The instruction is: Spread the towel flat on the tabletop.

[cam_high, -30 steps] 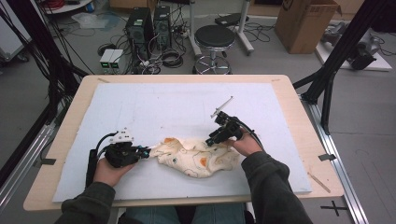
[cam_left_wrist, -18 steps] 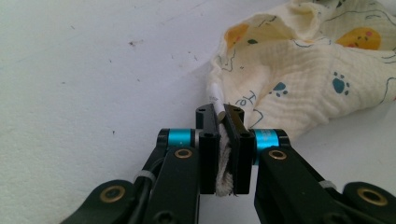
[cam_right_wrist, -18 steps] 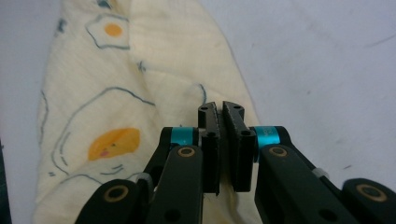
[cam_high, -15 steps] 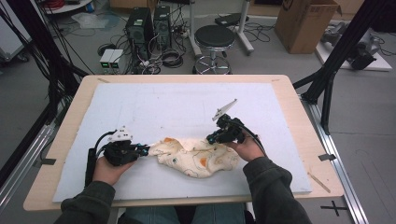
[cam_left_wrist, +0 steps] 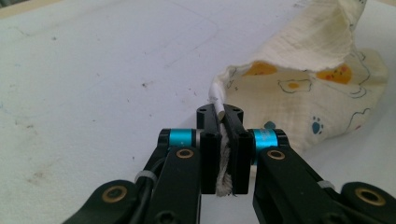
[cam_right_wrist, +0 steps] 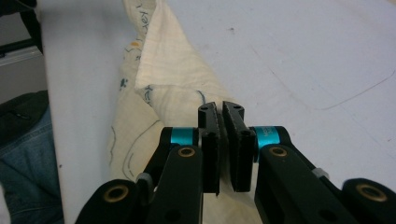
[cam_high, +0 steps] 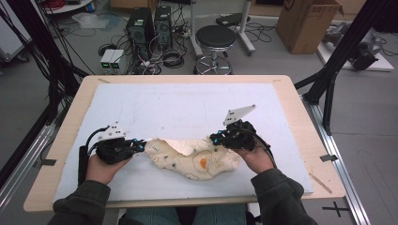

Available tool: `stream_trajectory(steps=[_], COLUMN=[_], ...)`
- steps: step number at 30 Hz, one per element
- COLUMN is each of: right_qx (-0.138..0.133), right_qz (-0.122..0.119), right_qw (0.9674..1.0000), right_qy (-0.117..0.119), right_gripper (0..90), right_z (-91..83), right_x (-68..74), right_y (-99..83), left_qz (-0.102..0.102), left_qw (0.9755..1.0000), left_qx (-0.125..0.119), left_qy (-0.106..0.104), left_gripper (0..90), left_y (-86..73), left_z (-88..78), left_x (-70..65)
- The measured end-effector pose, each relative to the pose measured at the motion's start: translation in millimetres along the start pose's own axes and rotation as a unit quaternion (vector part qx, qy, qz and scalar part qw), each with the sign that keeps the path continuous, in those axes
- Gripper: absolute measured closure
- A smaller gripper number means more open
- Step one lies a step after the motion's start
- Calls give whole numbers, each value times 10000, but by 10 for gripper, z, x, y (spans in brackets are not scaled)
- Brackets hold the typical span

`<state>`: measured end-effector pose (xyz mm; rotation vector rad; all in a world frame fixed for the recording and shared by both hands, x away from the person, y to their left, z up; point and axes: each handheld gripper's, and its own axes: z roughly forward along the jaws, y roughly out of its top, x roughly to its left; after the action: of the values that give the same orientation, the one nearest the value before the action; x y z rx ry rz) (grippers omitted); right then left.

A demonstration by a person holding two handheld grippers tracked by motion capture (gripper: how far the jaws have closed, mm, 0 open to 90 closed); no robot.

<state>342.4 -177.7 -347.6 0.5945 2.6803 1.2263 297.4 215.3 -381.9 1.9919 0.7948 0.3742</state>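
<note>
A cream cloth [cam_high: 195,161] printed with small cartoon animals lies bunched on the white mat [cam_high: 187,108], near the table's front edge. My left gripper [cam_high: 141,143] is shut on the cloth's left hem. In the left gripper view the hem runs between the closed pads of this gripper [cam_left_wrist: 223,112], and the cloth [cam_left_wrist: 303,93] rises in a fold beyond them. My right gripper [cam_high: 214,139] is shut on the cloth's right end. In the right gripper view a fold of the cloth [cam_right_wrist: 163,79] comes up into the closed jaws of that gripper [cam_right_wrist: 221,109]. The cloth's top edge hangs between the two grippers.
The wooden table [cam_high: 307,140] shows as a border around the mat. Past its far edge stand a black stool [cam_high: 216,37], computer towers [cam_high: 148,23] with cables and a cardboard box [cam_high: 305,21]. Black frame legs [cam_high: 328,79] flank the table.
My right gripper has shut on the cloth's right end, lifted it and turned at the wrist. The left gripper has risen a little with the hem. The cloth's top edge is now drawn out between them.
</note>
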Motion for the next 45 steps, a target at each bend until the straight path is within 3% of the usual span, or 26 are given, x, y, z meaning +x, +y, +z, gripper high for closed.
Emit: stream_trajectory(steps=[4, 10, 15, 18, 20, 22, 23, 24, 25, 26, 27, 28, 30, 34, 38, 45], right_qx=[-150, -287, -417, -490, -451, -449, -488, -416, -397, -421, -360, -268, -105, 137, 175, 148], right_qz=[-139, -156, -248, -324, -409, -398, -422, -428, -265, 31, 388, 618, 794, 760, 698, 593], right_qw=[9998, 9994, 9988, 9983, 9981, 9977, 9966, 9942, 9911, 9873, 9826, 9798, 9796, 9834, 9879, 9942], right_qy=[-70, -67, -24, -6, -104, -301, -511, -894, -1239, -1534, -1778, -1881, -1841, -1645, -1375, -887], right_gripper=[858, 858, 858, 858, 858, 860, 860, 858, 805, 598, 510, 501, 507, 518, 514, 493], right_z=[-94, -205, -299, -333, -329, -307, -286, -258, -220, -180, -133, -91, -25, 74, 96, 30], right_x=[138, 303, 441, 436, 331, 50, -137, -366, -620, -874, -1100, -1265, -1424, -1388, -1230, -897], right_y=[-19, -59, 0, 61, 140, 341, 464, 598, 719, 807, 862, 875, 813, 578, 273, -108], left_qz=[105, 209, 333, 410, 477, 329, 334, 190, 75, 51, -122, -240, -200, -261, -225, -6], left_qw=[9998, 9994, 9990, 9988, 9985, 9987, 9979, 9977, 9970, 9944, 9922, 9930, 9935, 9962, 9985, 9999], left_qx=[-123, -244, -290, -267, -242, -270, -329, -368, -389, -346, -279, -211, -112, 14, 52, 75], left_qy=[73, 99, 46, 24, 146, 263, 449, 540, 670, 998, 1206, 1137, 1113, 834, 506, -111], left_gripper=[855, 855, 855, 856, 858, 859, 860, 859, 855, 809, 646, 585, 591, 587, 596, 601], left_y=[19, 59, 159, 271, 432, 686, 842, 1001, 1142, 1252, 1316, 1332, 1276, 1037, 772, 418], left_z=[-117, -279, -406, -392, -314, -165, -67, 47, 163, 274, 380, 454, 568, 706, 793, 891], left_x=[-63, -136, -204, -165, -47, 194, 341, 508, 666, 789, 891, 968, 1003, 911, 708, 275])
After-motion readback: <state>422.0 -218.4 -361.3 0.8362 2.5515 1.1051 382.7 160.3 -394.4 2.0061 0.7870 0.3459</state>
